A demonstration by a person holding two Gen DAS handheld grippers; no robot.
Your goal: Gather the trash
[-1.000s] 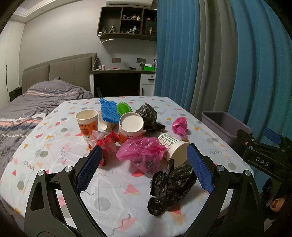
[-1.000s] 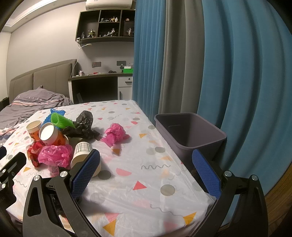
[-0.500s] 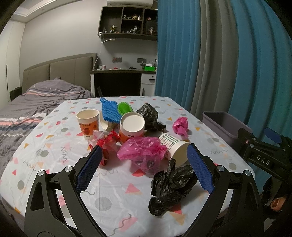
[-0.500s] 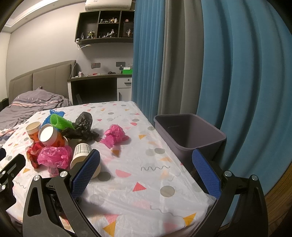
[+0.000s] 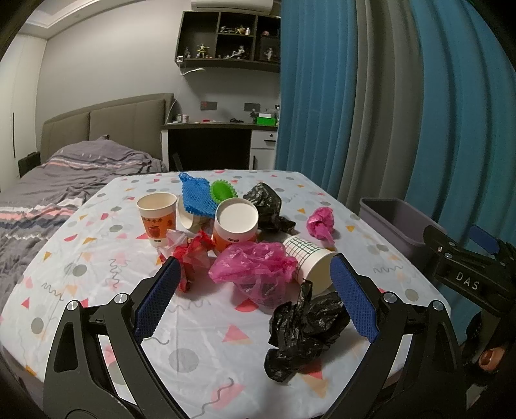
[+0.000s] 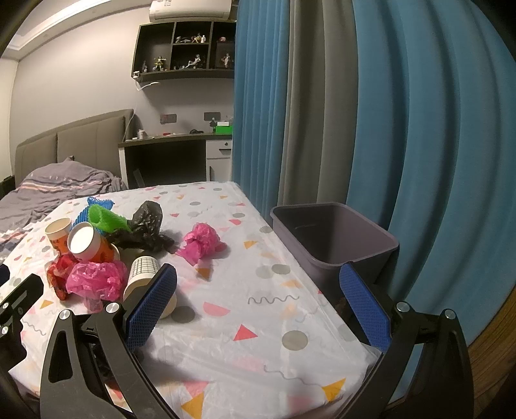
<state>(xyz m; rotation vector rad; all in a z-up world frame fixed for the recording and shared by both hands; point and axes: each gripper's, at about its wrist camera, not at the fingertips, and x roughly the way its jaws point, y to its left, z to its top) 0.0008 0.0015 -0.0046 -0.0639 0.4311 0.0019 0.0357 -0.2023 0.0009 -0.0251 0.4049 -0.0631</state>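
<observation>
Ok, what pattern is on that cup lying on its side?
The tipped cup is white with a dark green grid around its base end; clearest in the left wrist view.

Crinkly, seemingly plastic black bag [image 5: 304,332]

Dim, even indoor light falls from a bright ceiling strip [image 6: 54,19] at upper left. Soft shadows sit under the crumpled black plastic bag [image 5: 303,332]. Both views stay sharp, bend strongly outward, and darken into black corners.

Left tool [image 5: 253,291]: black frame, blue textured pads, silver screws. Right tool [image 6: 258,298]: same; "DAS" marking.
</observation>
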